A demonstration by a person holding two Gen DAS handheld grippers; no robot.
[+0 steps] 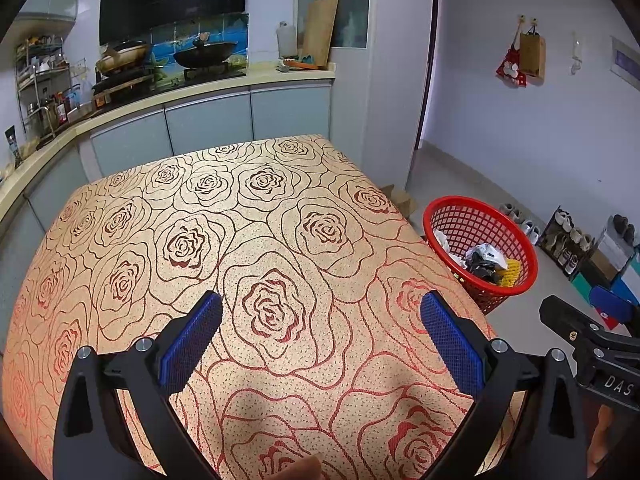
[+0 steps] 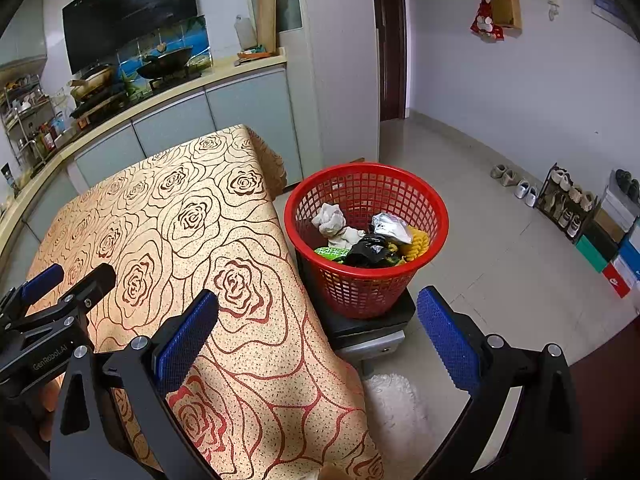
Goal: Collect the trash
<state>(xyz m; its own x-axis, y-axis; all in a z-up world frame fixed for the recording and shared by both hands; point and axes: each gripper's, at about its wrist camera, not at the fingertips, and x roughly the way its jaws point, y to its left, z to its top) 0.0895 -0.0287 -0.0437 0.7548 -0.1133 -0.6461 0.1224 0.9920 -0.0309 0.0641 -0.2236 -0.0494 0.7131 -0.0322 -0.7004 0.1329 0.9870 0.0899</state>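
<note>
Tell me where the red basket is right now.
The red basket sits on a low dark stool on the floor, just off the right edge of the rose-patterned table. In the right wrist view it is centre; in the left, at right.

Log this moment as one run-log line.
stage: trash binned | left claw: open, empty, over table | right claw: open, empty | basket: holds trash, beside table | table: no trash seen
</note>
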